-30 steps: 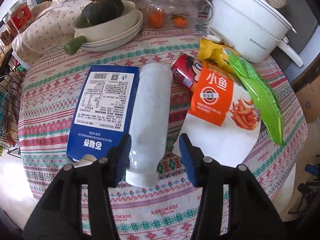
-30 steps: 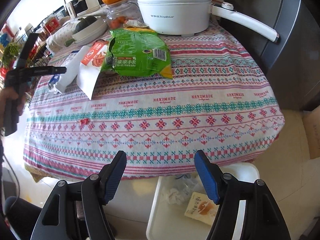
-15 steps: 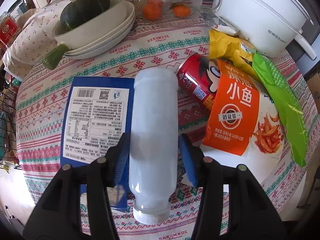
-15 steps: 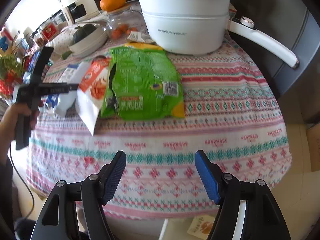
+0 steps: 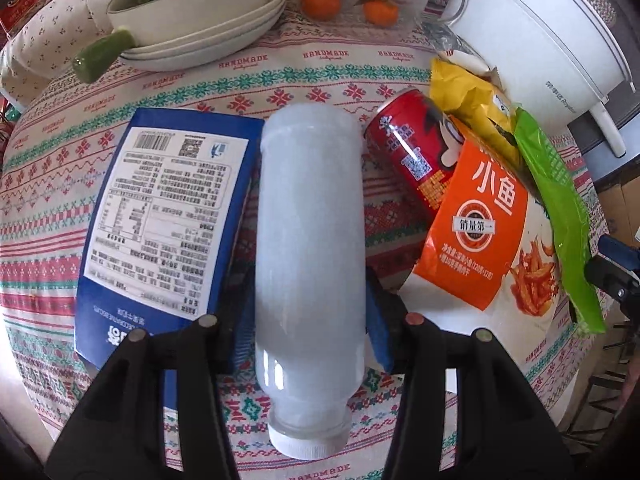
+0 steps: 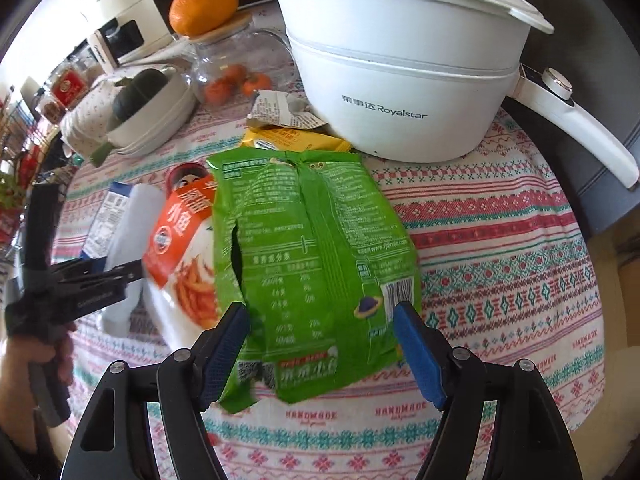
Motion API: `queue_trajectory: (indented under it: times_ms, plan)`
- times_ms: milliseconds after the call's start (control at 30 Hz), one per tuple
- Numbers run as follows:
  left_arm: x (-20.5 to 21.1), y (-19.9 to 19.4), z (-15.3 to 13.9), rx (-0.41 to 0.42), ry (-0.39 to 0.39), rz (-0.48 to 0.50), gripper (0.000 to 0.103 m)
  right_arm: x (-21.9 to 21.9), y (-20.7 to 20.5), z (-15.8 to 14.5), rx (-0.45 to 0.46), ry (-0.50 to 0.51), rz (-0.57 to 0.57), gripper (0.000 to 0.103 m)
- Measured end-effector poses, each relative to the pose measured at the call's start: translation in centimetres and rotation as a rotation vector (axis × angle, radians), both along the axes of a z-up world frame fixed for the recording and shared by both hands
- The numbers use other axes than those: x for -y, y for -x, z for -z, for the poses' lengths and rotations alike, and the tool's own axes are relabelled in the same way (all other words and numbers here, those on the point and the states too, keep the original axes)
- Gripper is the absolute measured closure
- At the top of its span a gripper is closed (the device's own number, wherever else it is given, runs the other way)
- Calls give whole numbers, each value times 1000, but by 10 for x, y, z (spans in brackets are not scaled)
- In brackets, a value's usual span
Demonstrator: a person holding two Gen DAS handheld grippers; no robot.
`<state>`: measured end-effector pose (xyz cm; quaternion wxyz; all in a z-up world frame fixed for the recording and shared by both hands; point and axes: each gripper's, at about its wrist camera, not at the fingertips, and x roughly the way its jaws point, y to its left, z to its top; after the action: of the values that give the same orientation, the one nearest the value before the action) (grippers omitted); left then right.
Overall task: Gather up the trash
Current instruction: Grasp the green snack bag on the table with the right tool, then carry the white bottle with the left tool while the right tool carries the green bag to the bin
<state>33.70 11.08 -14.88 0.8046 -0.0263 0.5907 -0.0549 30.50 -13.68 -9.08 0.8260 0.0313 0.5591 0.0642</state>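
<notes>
A frosted white plastic bottle (image 5: 310, 216) lies on the patterned tablecloth, cap toward me. My left gripper (image 5: 310, 320) straddles its lower body, blue pads close beside both sides, jaws open. Left of it lies a blue carton (image 5: 160, 216); to the right are a red can (image 5: 408, 152), an orange snack bag (image 5: 476, 216) and a yellow bag (image 5: 468, 100). In the right wrist view a torn green snack bag (image 6: 312, 248) lies flat. My right gripper (image 6: 320, 320) hangs over its near end with jaws opening, the bag between them and not pinched.
A white electric pot (image 6: 400, 80) with a long handle stands at the back right. Stacked bowls with a dark squash (image 5: 192, 8) and a glass jar of tangerines (image 5: 352, 4) sit at the back. A crumpled wrapper (image 6: 280, 112) lies by the pot.
The left gripper came down over the white bottle, which now sits between its fingers. The right gripper travelled from the table edge inward to over the green bag and widened a little.
</notes>
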Motion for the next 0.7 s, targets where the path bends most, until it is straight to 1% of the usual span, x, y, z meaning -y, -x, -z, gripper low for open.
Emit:
queue_trajectory:
  times_ms: [133,200,300,333,367,400,467,533,600,633,700]
  plan:
    - [-6,16,-4,28,41,-26,53,-2,-11,17,-41,4,2,27]
    - [-9,25,-8,48,41,-32,53,-1,-13,25,-52,-3,6,27]
    - [-10,41,-17,82,54,-36,53,0,-14,33,-50,-23,14,27]
    - [-12,47,-20,92,71,-42,53,1,-14,36,-47,-30,18,27]
    - [-15,54,-23,101,92,-50,53,2,-13,38,-44,-32,18,29]
    - [-17,60,-25,106,108,-55,53,3,-12,41,-42,-27,15,40]
    - [-13,73,-31,117,129,-59,53,3,-9,53,-73,9,-7,54]
    - [-10,82,-33,124,141,-53,53,4,-3,57,-45,12,-27,58]
    - [-9,91,-37,138,133,-54,53,7,2,57,-26,5,-37,71]
    - [-7,95,-39,145,127,-55,53,9,4,56,-22,-2,-37,74]
    - [-3,106,-47,153,119,-58,53,12,11,52,-19,4,-43,84]
